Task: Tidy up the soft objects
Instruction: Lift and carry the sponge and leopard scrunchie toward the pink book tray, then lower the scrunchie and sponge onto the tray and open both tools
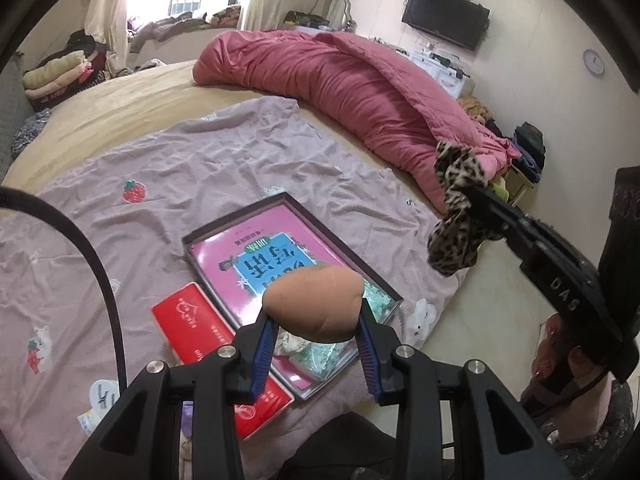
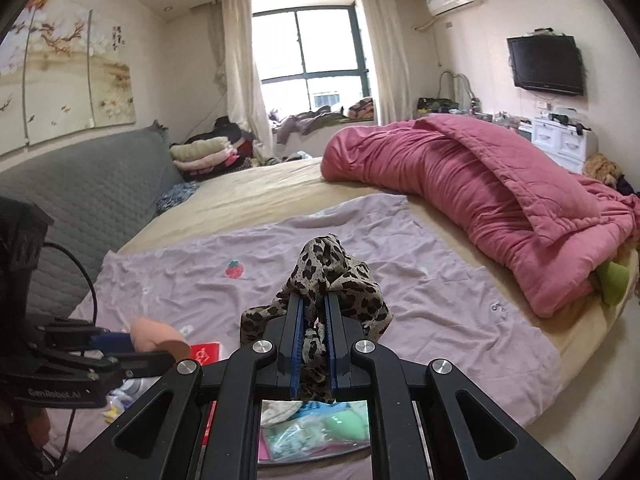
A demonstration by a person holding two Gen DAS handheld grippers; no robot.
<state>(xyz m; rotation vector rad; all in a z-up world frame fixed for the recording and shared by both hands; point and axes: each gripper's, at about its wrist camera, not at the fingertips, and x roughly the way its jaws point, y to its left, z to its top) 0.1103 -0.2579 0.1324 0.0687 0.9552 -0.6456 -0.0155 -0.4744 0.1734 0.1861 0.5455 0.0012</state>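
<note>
Right, I'm over the bed [image 2: 260, 188] now, both hands loaded. Around me: a lilac sheet [image 1: 224, 160] with strawberry prints spread across the mattress, and a big pink quilt [image 1: 352, 84] bunched along its far side, well apart from my work. A red packet [image 1: 208, 344] lies on the sheet just beside the shallow box [image 1: 192, 240], along its near-left edge. A black cable [image 1: 102, 276] loops through the left of my left-wrist view. Nothing sits between my grippers and the box.

That box is open-topped, and inside lies a pink-and-blue printed booklet [image 1: 256, 256]; at its near end I can see crinkly pale-green packaging [image 2: 288, 440] and what looks like a pale-green rounded piece, hard to name.

My left gripper [image 1: 316, 336] is pinching the peach sponge [image 1: 316, 304], the blue pads pressing its two flanks. It hangs above the box's near end, its long axis running across the jaws and tilted, the narrower tip up and to the right.

My right gripper [image 2: 314, 320] has its pads pressed nearly together, clamped on the leopard-print scarf [image 2: 332, 276]. The cloth bunches up above the fingertips and droops to both sides, held in the air above the sheet, to the right of the box.
</note>
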